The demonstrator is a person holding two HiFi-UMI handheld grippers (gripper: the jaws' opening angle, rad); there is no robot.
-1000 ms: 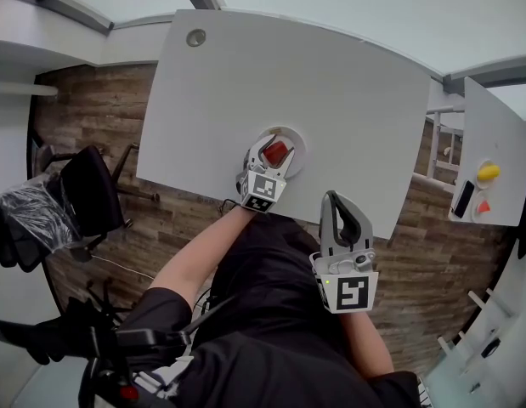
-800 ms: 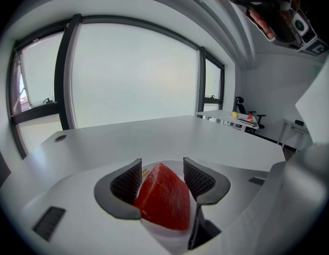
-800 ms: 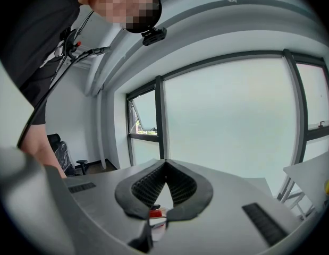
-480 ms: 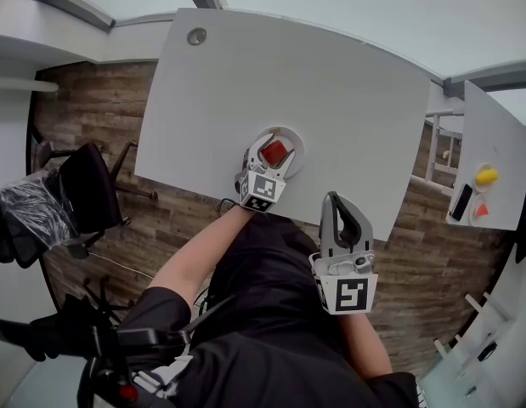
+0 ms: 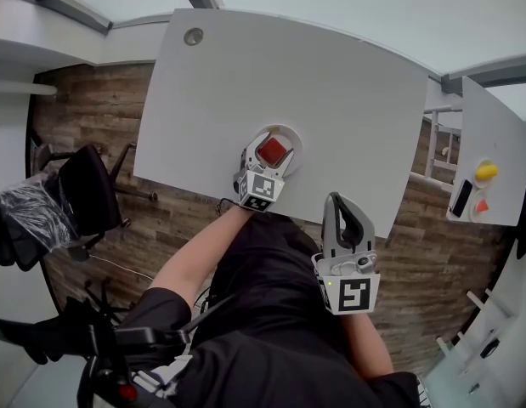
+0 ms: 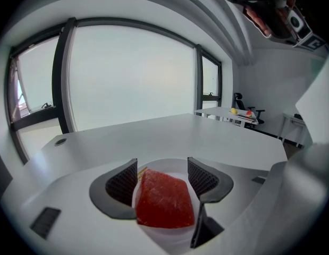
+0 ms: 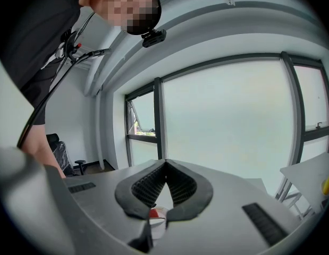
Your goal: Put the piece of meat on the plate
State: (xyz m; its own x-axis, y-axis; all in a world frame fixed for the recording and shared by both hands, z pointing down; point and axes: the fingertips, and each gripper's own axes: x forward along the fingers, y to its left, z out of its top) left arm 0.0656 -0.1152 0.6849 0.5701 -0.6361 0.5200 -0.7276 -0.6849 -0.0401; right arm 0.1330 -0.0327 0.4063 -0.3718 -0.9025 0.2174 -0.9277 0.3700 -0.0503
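A broad white tabletop (image 5: 330, 92) with a curved far edge fills the middle of the head view, above a floor of brown wood planks (image 5: 93, 117). From the near side the person's bare left forearm (image 5: 203, 249) reaches up and slightly right to the tabletop's near edge, carrying the left gripper (image 6: 163, 170) tilted down toward the surface, its marker cube just over that edge. The right gripper (image 5: 336, 201) is held to the right and nearer, close to level, its tips just reaching the near edge of the tabletop and well apart from the left one. Its two dark ribbed jaws meet at the tips, with nothing clamped between them. On the tabletop, close to its near edge, sits a small round white plate (image 5: 295, 137). The left gripper's jaws stand wide on either side of it and are opening. Between them a red, roughly square slab of meat (image 6: 164, 201) lies flat on the plate; a gap shows beside the right pad, and the left pad sits just beside the meat's edge.
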